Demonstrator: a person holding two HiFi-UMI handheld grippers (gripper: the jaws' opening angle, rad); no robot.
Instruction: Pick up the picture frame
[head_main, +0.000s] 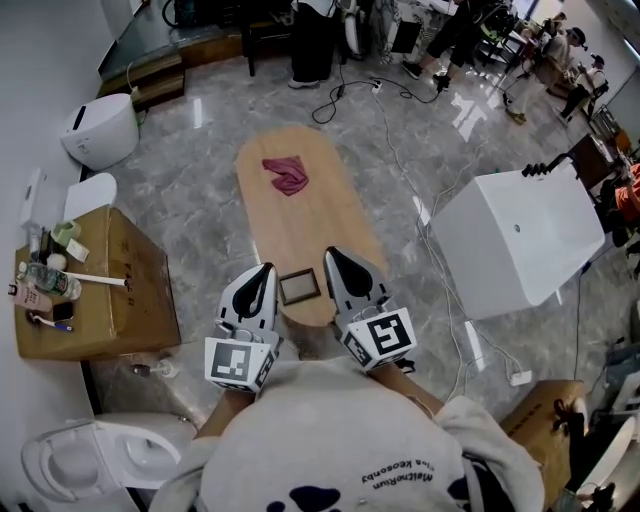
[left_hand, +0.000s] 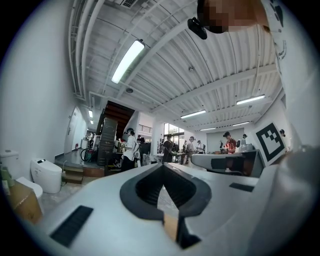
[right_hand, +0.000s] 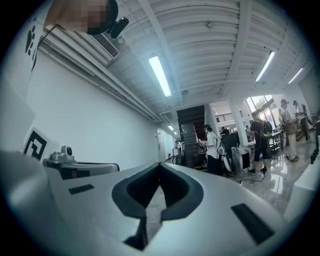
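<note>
A small dark-edged picture frame (head_main: 299, 287) lies flat at the near end of an oval wooden table (head_main: 300, 220). My left gripper (head_main: 262, 270) sits just left of the frame and my right gripper (head_main: 330, 255) just right of it, both pointing away from me. Neither touches the frame as far as I can tell. In the left gripper view the left gripper (left_hand: 162, 170) has its jaws together with nothing between them. The right gripper (right_hand: 160, 170) looks the same in the right gripper view. The frame does not show in either gripper view.
A pink cloth (head_main: 286, 175) lies on the far half of the table. A big white box (head_main: 515, 240) stands to the right, a cardboard box (head_main: 95, 285) with bottles to the left. Toilets (head_main: 100, 130) and cables (head_main: 400, 150) are on the marble floor; people stand at the back.
</note>
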